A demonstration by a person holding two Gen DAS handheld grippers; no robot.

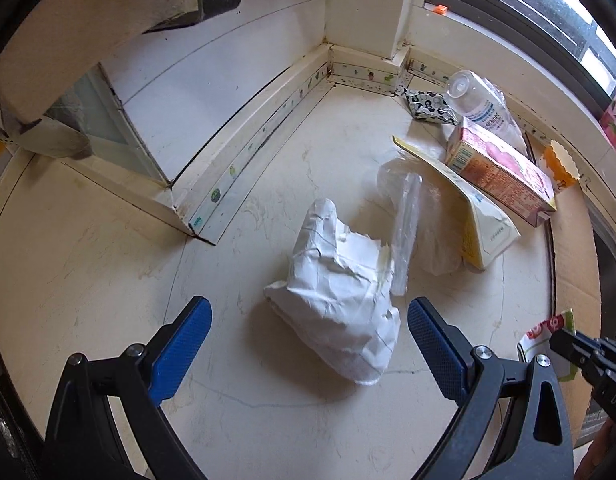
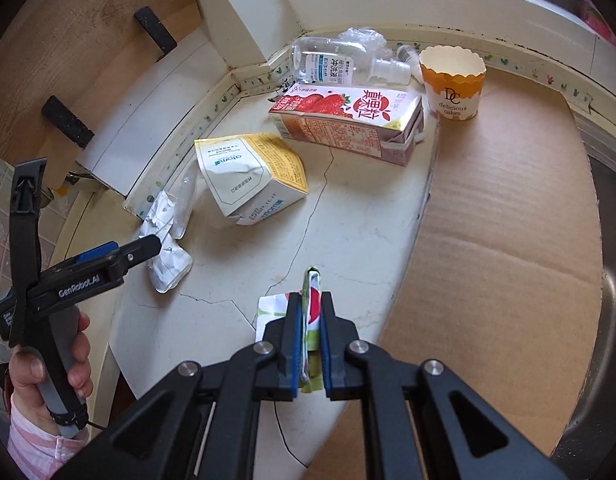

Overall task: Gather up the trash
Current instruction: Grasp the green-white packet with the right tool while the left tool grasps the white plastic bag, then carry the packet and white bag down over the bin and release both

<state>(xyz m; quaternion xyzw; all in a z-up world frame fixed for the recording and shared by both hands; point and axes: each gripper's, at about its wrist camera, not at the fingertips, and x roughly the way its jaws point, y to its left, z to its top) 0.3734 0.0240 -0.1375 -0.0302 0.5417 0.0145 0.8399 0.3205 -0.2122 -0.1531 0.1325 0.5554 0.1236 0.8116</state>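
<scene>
My right gripper [image 2: 311,340] pinched a light, floppy wrapper [image 2: 312,300]; left gripper [image 1: 310,320], jaws spread, faced soft crumpled paper [image 1: 340,300] at 12 o'clock, which I judged best grabbed mid-bulge.

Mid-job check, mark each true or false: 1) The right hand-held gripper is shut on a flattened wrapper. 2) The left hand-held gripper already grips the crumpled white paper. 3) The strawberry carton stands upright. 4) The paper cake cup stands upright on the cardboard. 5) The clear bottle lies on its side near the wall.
1) True: the right hand-held gripper pinches the flattened wrapper.
2) False: the left hand-held gripper is open, its fingers on either side of the crumpled white paper.
3) False: the strawberry carton lies on its side.
4) True: the paper cake cup is upright on the cardboard.
5) True: the clear bottle lies flat.
</scene>
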